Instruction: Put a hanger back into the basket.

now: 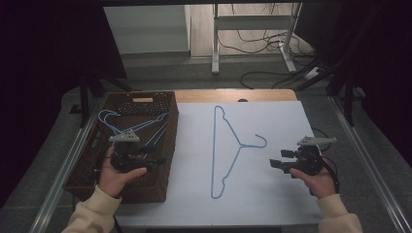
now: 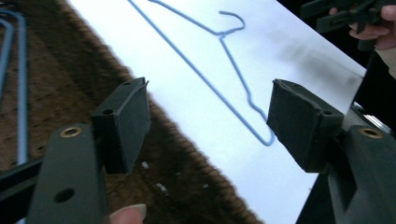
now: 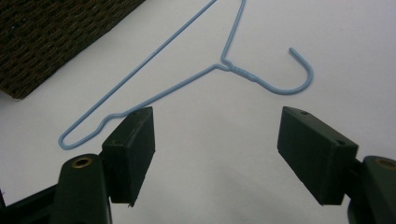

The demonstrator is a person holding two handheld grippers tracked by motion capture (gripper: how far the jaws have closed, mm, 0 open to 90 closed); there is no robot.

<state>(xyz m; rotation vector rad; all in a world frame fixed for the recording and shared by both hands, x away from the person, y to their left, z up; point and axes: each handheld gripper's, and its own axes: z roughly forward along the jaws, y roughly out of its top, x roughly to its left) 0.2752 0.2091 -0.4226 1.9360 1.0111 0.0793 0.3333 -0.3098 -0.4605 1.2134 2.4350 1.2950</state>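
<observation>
High view: thin blue wire hanger

Light-blue hanger, white table (brown woven basket).

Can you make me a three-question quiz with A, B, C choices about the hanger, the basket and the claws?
1. Where does the lone hanger lie?
A. On the white table top
B. Inside the basket
C. On the floor

2. What colour is that hanger?
A. Red
B. Light blue
C. Black

3. How is the right claw?
A. Shut on the hanger
B. Shut on nothing
C. Open with nothing between its jaws

Answers:
1 A, the high view shows it flat on the white table top, between the two hands and apart from the brown basket.
2 B, its thin wire looks light blue in the high view and the right gripper view.
3 C, in the right gripper view the jaws stand wide apart over bare table, short of the hanger.
</observation>
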